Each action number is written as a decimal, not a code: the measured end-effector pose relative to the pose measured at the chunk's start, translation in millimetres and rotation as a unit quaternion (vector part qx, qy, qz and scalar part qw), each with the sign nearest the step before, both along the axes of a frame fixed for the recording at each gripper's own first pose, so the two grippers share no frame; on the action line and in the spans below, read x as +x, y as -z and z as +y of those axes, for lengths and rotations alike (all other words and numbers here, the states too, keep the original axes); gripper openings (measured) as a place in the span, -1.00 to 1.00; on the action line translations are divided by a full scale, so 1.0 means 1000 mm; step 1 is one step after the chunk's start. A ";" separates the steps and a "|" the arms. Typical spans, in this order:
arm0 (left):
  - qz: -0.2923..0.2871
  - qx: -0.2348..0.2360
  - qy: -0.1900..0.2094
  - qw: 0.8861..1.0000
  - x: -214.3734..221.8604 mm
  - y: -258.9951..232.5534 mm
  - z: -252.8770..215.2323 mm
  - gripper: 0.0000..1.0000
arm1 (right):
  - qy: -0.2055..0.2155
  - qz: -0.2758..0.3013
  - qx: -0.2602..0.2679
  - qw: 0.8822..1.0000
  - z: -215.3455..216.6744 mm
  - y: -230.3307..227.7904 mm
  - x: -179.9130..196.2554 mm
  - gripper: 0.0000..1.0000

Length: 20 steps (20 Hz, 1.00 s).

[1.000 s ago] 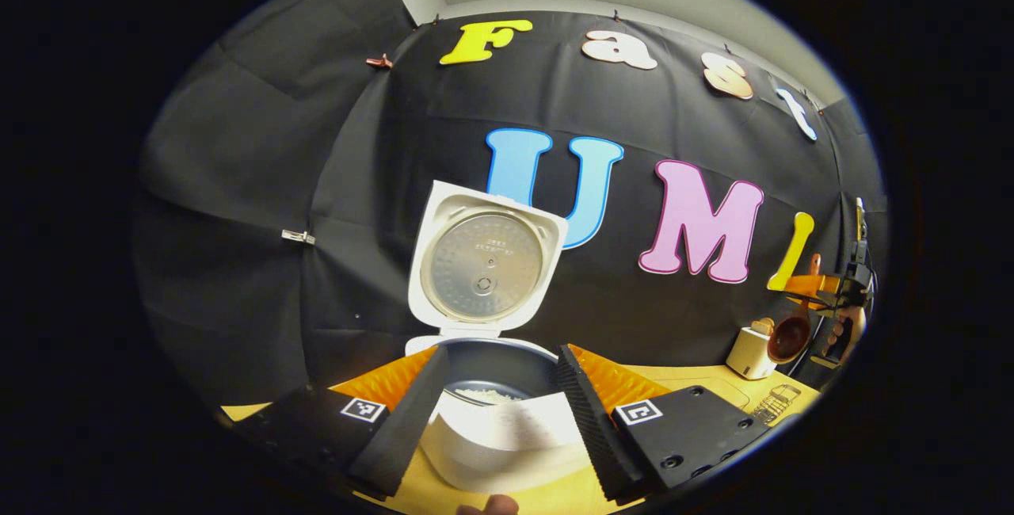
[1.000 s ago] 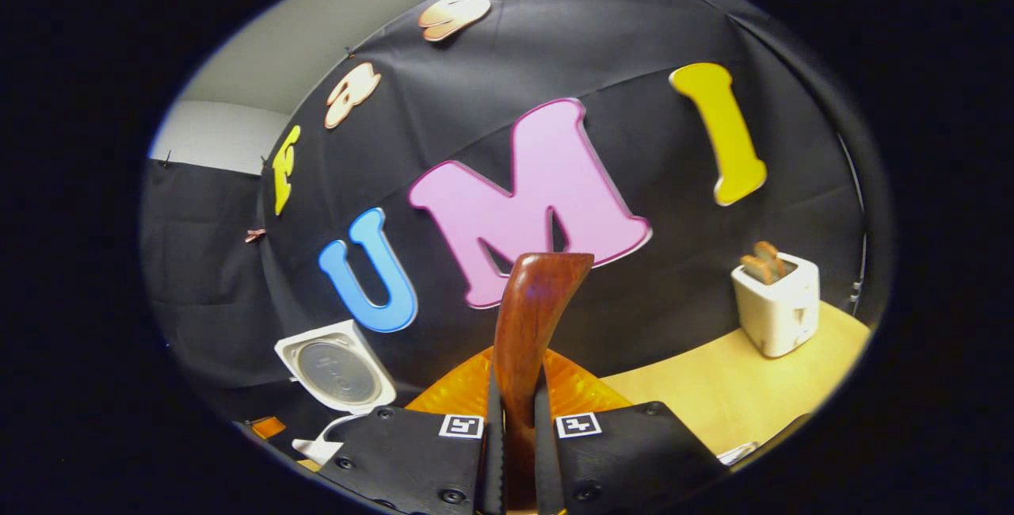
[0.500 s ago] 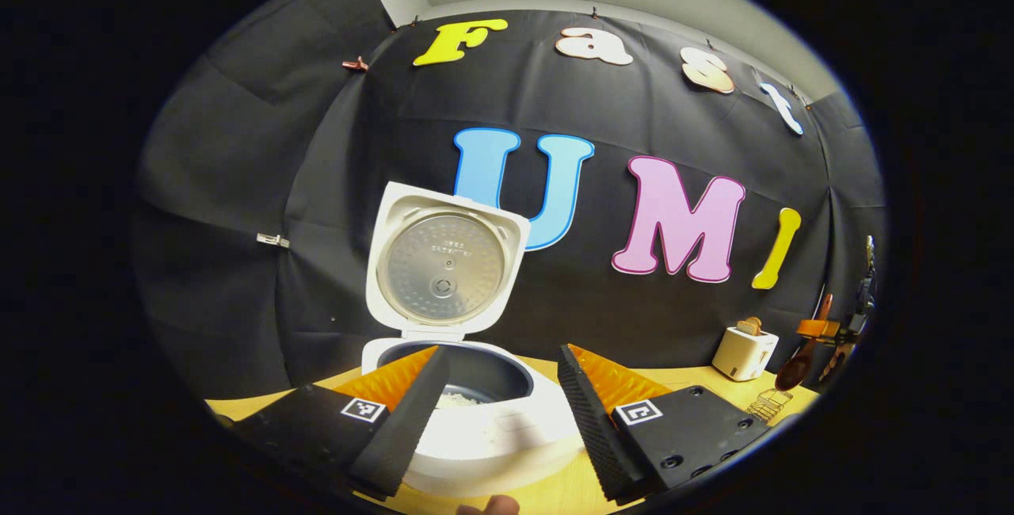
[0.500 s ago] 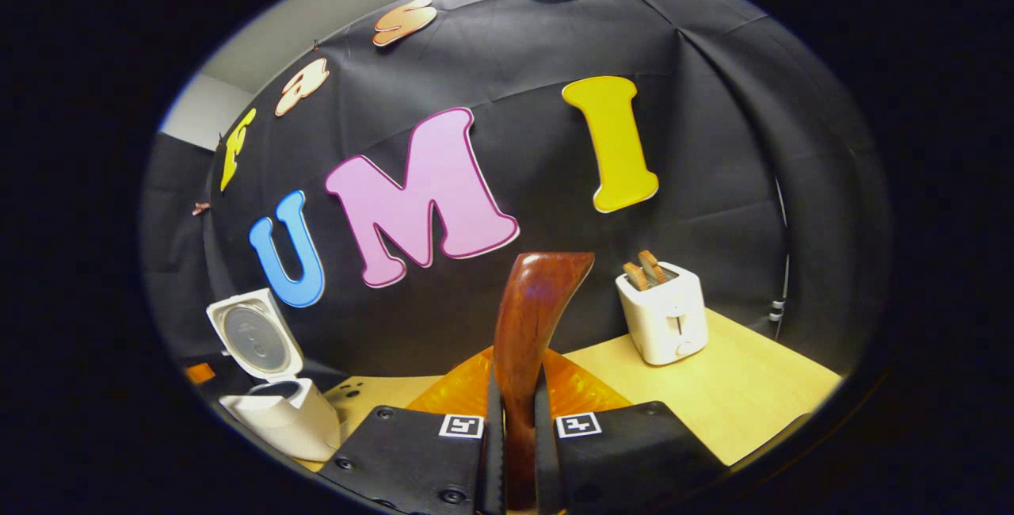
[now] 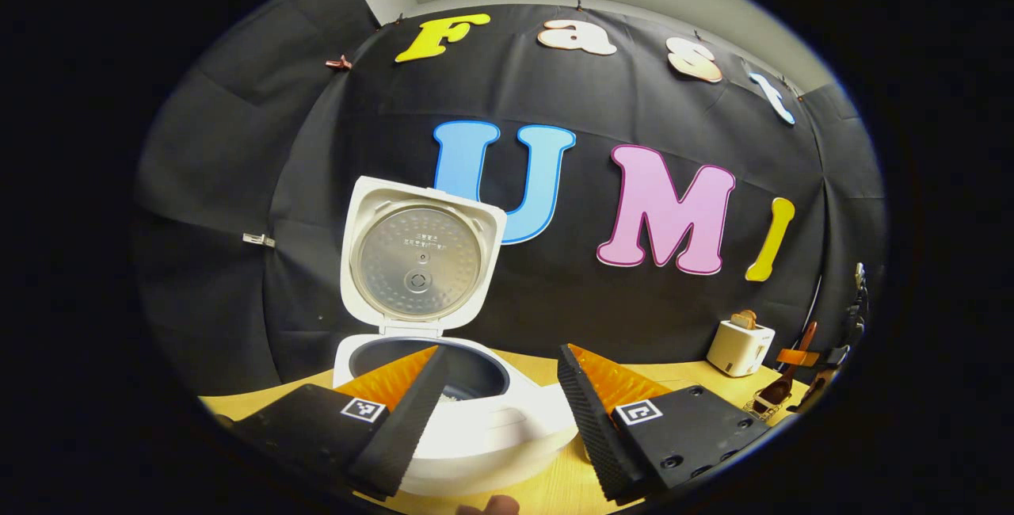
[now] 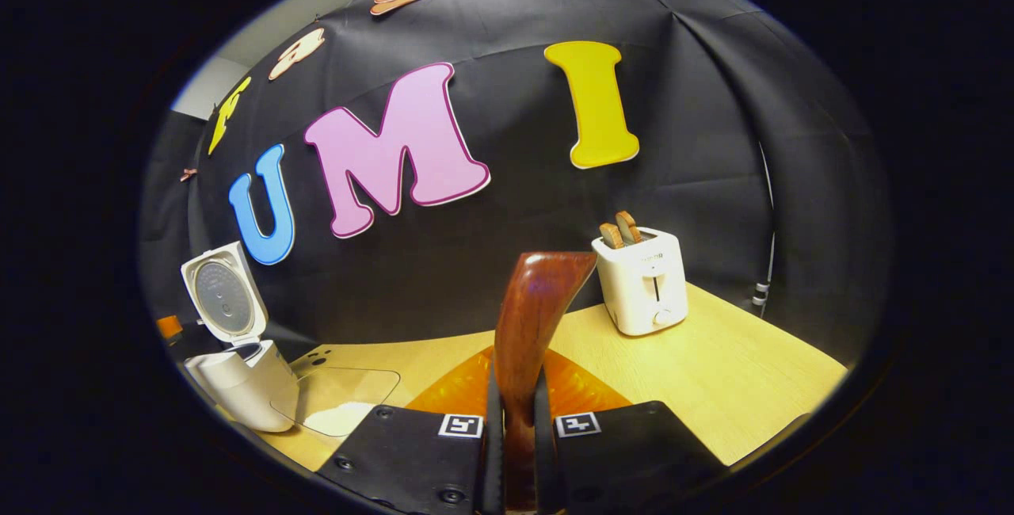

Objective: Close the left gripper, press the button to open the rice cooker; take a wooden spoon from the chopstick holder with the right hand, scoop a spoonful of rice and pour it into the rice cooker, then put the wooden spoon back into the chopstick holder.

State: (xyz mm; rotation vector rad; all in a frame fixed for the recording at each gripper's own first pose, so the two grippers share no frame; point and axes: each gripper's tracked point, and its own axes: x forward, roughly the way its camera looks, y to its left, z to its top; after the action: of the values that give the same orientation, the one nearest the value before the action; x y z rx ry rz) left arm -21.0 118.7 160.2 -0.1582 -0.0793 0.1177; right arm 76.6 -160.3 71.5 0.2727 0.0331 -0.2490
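Now on the last step, I'd say: lid up, rice in the rice cooker [image 5: 475, 412]. Right claw [image 6: 516, 452] clamps the wooden spoon [image 6: 532, 317] handle; spoon sticks straight ahead. Left claw [image 5: 499, 404] gapes, empty, cooker just ahead. Next: steer spoon down into the chopstick holder [image 5: 767, 404], then release. Count: one cooker, one spoon, one toaster [image 6: 643, 281], two claws.

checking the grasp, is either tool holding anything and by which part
The right tool grips the wooden spoon by its handle; the left tool is open, holding nothing.
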 end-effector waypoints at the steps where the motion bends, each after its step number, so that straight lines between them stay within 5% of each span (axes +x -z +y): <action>1: 0.001 0.000 0.000 1.000 0.000 0.000 0.000 0.80 | 0.000 0.004 0.002 1.000 -0.001 0.004 0.001 -0.63; 2: 0.001 0.000 0.001 1.000 0.000 0.001 -0.002 0.80 | 0.001 0.007 0.003 1.000 -0.002 0.006 -0.001 -0.84; 3: 0.001 -0.001 0.002 1.000 0.001 0.001 -0.002 0.80 | 0.003 0.008 0.007 1.000 -0.003 0.008 -0.001 -0.61; 10: 0.000 0.002 0.001 1.000 0.001 0.000 -0.002 0.80 | 0.016 -0.008 0.019 1.000 -0.012 -0.003 -0.013 -0.36; 11: -0.001 0.002 0.001 1.000 0.001 0.000 -0.002 0.80 | 0.025 -0.012 0.015 0.999 -0.017 -0.008 -0.016 0.14; 12: -0.001 0.003 0.000 1.000 0.001 -0.001 -0.002 0.80 | 0.033 -0.016 0.008 0.999 -0.021 -0.013 -0.020 0.32; 13: -0.003 0.005 0.000 1.000 0.001 -0.002 -0.002 0.80 | 0.041 -0.020 0.001 0.999 -0.025 -0.018 -0.025 0.19; 17: -0.017 0.016 0.000 1.000 0.001 -0.019 0.000 0.80 | 0.084 -0.041 -0.035 0.995 -0.045 -0.043 -0.049 0.46; 18: -0.022 0.016 0.003 1.000 0.002 -0.026 0.000 0.80 | 0.096 -0.049 -0.046 0.993 -0.051 -0.050 -0.056 0.82; 19: -0.027 0.018 0.003 0.999 0.003 -0.033 0.002 0.80 | 0.106 -0.055 -0.056 0.991 -0.054 -0.057 -0.063 0.60; 20: -0.032 0.022 0.001 0.999 0.005 -0.041 0.006 0.80 | 0.115 -0.060 -0.068 0.989 -0.057 -0.063 -0.070 0.61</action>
State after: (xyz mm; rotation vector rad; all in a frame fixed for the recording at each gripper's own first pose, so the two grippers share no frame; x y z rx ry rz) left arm -15.6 124.8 201.1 -0.1175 -0.1456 0.1094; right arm 7.0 -217.6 134.6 0.1557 -0.1351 -0.4621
